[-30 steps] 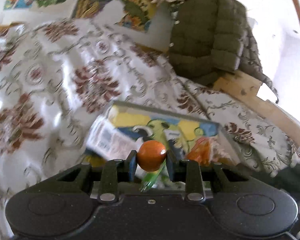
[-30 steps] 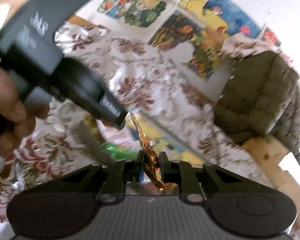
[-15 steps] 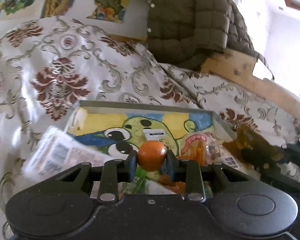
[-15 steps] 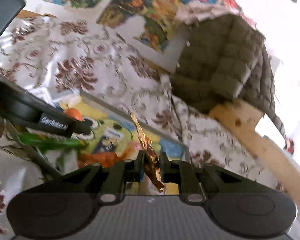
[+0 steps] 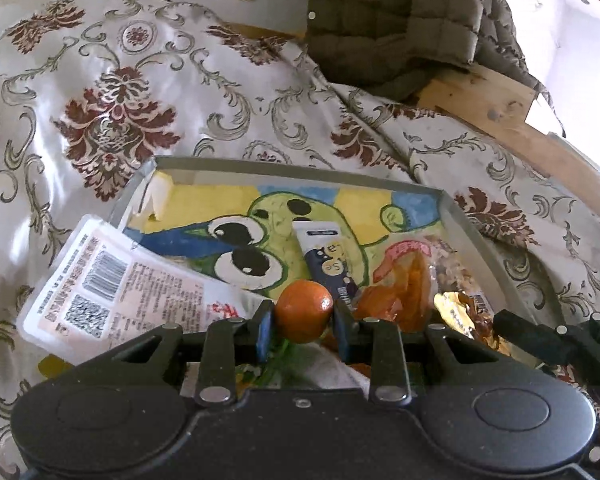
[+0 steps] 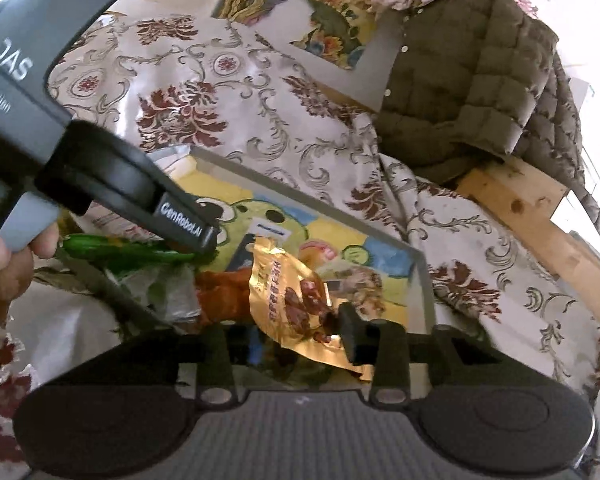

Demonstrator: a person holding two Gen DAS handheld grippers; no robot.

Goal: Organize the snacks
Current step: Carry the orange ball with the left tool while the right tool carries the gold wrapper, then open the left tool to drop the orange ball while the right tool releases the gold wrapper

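My left gripper (image 5: 304, 318) is shut on a small orange fruit (image 5: 304, 314), held over the near edge of a grey tray (image 5: 300, 169) with a green cartoon lining. In the right wrist view my right gripper (image 6: 302, 340) hangs over the same tray (image 6: 422, 280). Its jaws are opening, and a gold snack packet (image 6: 296, 296) lies loose between them, face up and leaning on the right finger (image 6: 348, 336). That packet (image 5: 456, 312) also shows at the tray's right side in the left wrist view. The left gripper's body hides the fruit from the right wrist camera.
Inside the tray lie a dark blue tube (image 5: 328, 264) and an orange snack bag (image 5: 404, 292). A white packet (image 5: 112, 284) overhangs its left rim and a green packet (image 6: 112, 252) lies beside it. Floral cloth surrounds the tray. An olive jacket (image 6: 472, 76) and a wooden rail (image 6: 540, 216) are behind.
Both grippers have come in over the tray. The right jaws, earlier shut on the edge-on gold packet, have spread, and the packet has turned flat and sagged. The fruit stays gripped.
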